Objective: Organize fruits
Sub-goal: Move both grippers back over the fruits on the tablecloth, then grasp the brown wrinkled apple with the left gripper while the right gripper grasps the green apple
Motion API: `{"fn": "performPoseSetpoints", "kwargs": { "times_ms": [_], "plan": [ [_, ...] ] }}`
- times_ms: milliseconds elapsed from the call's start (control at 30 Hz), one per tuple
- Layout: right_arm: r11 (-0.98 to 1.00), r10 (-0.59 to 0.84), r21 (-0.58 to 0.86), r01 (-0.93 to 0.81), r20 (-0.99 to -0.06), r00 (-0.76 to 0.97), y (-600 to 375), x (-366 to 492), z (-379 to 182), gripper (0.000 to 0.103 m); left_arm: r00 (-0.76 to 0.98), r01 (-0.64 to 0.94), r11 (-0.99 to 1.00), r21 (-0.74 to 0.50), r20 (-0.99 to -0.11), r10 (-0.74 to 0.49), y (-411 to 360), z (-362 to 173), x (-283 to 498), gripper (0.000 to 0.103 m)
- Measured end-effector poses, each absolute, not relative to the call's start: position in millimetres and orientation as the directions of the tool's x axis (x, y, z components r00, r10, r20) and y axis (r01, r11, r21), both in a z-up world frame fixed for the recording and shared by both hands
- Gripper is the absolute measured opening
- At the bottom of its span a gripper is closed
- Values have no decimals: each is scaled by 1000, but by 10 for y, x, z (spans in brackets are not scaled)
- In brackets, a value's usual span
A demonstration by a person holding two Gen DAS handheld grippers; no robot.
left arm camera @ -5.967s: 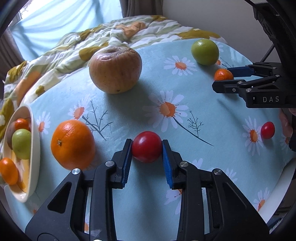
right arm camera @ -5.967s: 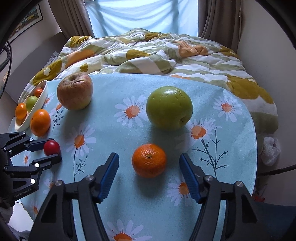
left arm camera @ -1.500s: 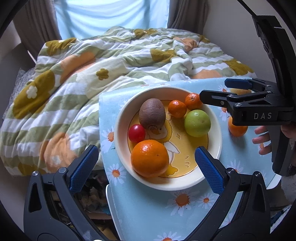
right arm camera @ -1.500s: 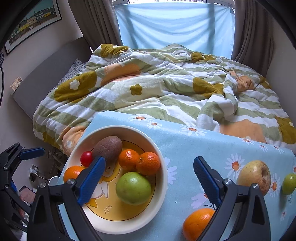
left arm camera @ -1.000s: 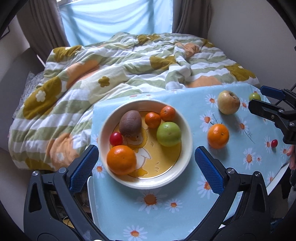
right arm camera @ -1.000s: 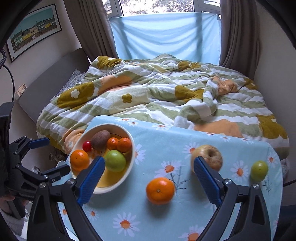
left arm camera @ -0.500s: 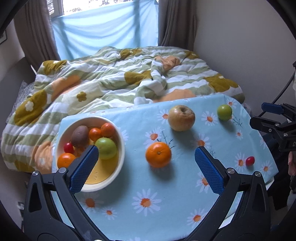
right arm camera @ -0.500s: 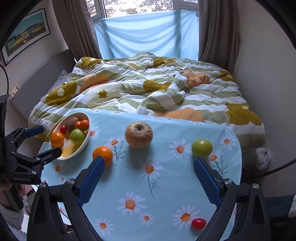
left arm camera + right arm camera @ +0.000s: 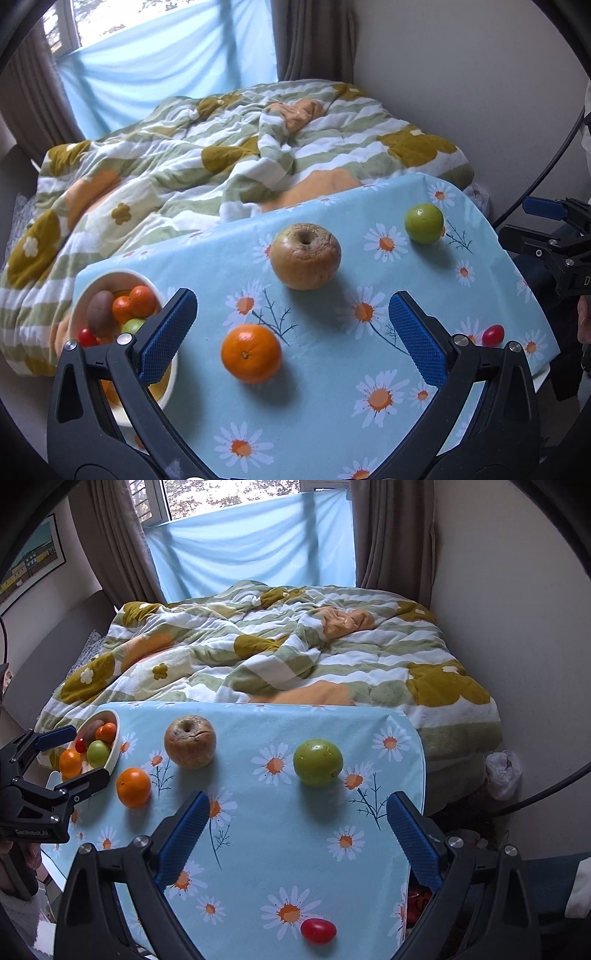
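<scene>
Fruits: bowl (image 9: pixel 110 277) now holds the mandarin and tomato we just dropped, both grippers (image 9: pixel 291 338) (image 9: pixel 295 830) pulled back, spread, empty, so orange (image 9: pixel 251 352), apple (image 9: pixel 304 255), green fruit (image 9: pixel 317 762), red tomato (image 9: pixel 318 930) remain on the table (image 9: pixel 332 406).

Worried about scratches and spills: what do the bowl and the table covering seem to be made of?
The bowl looks like glazed ceramic, possibly melamine: cream, smooth, with a thick rounded rim. The table covering looks like wipeable vinyl or oilcloth: a pale blue daisy print with a faint sheen, lying flat and folding smoothly over the edge. Neither can be confirmed by sight alone.
</scene>
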State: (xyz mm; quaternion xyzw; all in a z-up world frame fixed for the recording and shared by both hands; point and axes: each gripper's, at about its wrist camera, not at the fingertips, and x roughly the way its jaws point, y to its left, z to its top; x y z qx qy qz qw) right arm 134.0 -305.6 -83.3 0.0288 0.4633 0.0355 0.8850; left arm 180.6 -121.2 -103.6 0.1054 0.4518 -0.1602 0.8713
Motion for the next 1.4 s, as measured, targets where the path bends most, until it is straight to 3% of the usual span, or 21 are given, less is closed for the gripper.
{"fn": "performPoseSetpoints", "kwargs": {
  "times_ms": [600, 667, 900, 1067, 1400],
  "plan": [
    [990, 95, 131, 46, -881, 463, -3289, 1957, -1506, 96, 383, 579, 808, 105, -910, -156, -1791, -1756, 2564, 103],
    [990, 93, 130, 51, -886, 454, -3291, 2010, -1562, 96, 362, 591, 800, 101, -920, -151, -1821, -1824, 2623, 97],
    [990, 97, 130, 52, -903, 419, -3260, 2134, -1738, 96, 352, 608, 783, 130, -928, -119, -1848, -1929, 2698, 94],
    [990, 98, 130, 51, -907, 411, -3235, 2198, -1800, 96, 339, 596, 795, 114, -933, -120, -1775, -1979, 2754, 83],
    [988, 113, 147, 54, -907, 406, -3250, 2278, -1875, 95, 355, 594, 798, 100, -923, -148, -1742, -1979, 2707, 82]
  ]
}}
